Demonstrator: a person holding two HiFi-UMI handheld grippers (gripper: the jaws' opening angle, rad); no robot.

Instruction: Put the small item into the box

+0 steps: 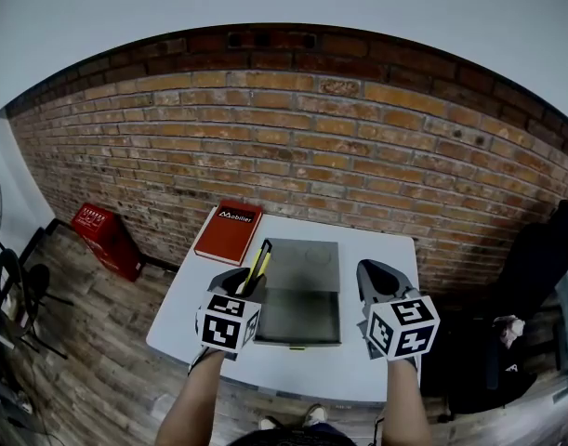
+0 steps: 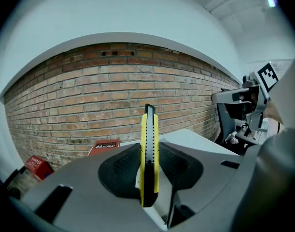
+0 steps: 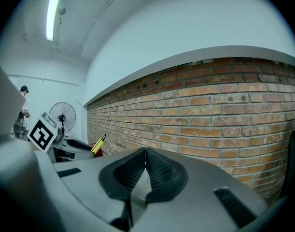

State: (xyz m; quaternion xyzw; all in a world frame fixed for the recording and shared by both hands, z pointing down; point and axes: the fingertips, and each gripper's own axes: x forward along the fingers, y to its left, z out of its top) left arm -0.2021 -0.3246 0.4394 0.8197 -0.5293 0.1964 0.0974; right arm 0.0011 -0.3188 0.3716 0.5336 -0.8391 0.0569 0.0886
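A yellow-and-black utility knife [image 1: 259,262] stands upright between the jaws of my left gripper [image 1: 243,284], which is shut on it. In the left gripper view the knife [image 2: 149,149] rises from between the two dark pads. The grey box [image 1: 300,318] lies open on the white table [image 1: 358,368], its lid [image 1: 303,265] folded back towards the wall. The left gripper hangs over the box's left edge. My right gripper [image 1: 377,284] is shut and empty, just right of the box; its pads [image 3: 157,168] touch at the tips.
A red book [image 1: 228,231] lies at the table's back left corner. A red crate [image 1: 107,241] sits on the wooden floor against the brick wall. A fan [image 3: 62,117] stands at the far left, and a dark chair [image 1: 536,286] at the right.
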